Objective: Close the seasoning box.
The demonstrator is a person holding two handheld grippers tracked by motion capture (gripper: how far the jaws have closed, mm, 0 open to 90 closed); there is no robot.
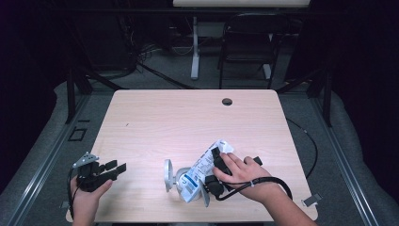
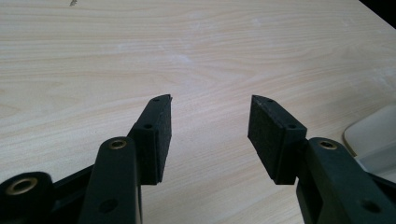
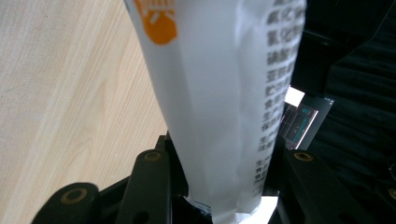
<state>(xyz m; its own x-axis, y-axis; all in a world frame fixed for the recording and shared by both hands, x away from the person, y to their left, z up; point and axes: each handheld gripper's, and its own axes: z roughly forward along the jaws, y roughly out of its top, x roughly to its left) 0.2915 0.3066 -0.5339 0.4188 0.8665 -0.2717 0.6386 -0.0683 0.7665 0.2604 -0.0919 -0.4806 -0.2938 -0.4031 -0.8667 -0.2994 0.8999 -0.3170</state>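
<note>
We're in a lab: bare bench, black curtains, floor cables, folding chair.

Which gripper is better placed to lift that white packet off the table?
Right. The right gripper already has the packet between its jaws near the table's front edge. The left gripper stands open and empty, well off to the left.

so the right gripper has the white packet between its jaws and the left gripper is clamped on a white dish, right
Not quite. The right gripper does have the white packet between its jaws, but the left gripper holds nothing: the left gripper view shows its jaws apart over bare table, with a pale dish-like edge off to the side, untouched.
</note>
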